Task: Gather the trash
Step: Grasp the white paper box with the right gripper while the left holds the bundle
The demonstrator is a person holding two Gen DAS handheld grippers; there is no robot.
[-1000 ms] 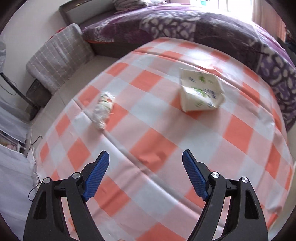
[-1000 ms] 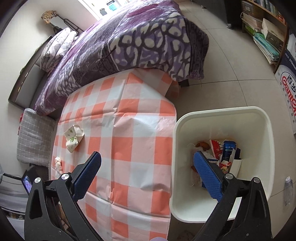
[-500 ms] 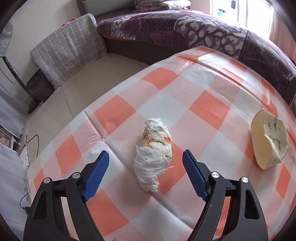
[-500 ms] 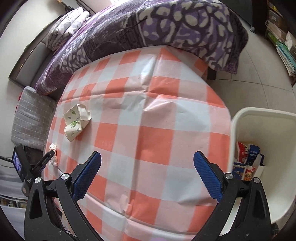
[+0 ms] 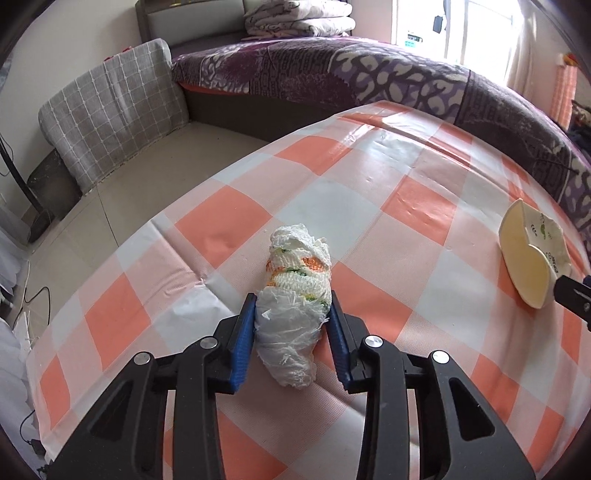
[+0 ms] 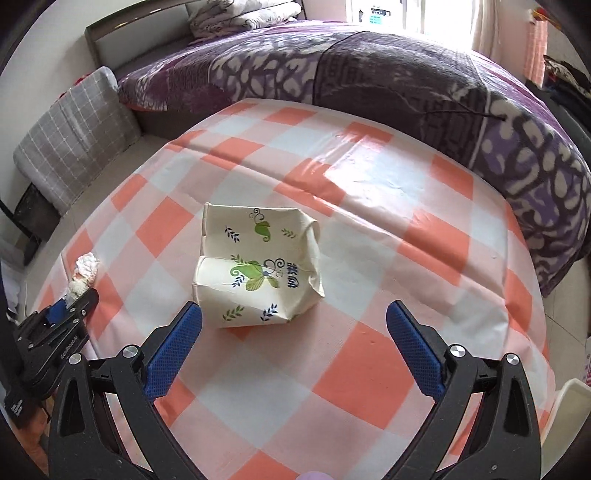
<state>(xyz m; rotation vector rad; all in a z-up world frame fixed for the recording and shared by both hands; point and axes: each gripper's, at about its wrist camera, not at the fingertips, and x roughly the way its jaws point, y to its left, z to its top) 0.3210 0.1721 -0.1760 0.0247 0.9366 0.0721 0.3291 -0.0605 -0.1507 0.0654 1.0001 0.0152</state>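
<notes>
tongs (image 6: 293, 345) – black frames | blue ribbed pads (image 6: 173, 349) | silver screws

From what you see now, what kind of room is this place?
Most likely a bedroom at home: a bed with a purple patterned blanket runs along the far side, folded bedding is stacked at its head, and a table under a checked tablecloth stands beside it.

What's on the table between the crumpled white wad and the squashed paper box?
Nothing but bare checkered tablecloth. The right wrist view shows the wad far left and the box in the middle, with only cloth between them.
</notes>
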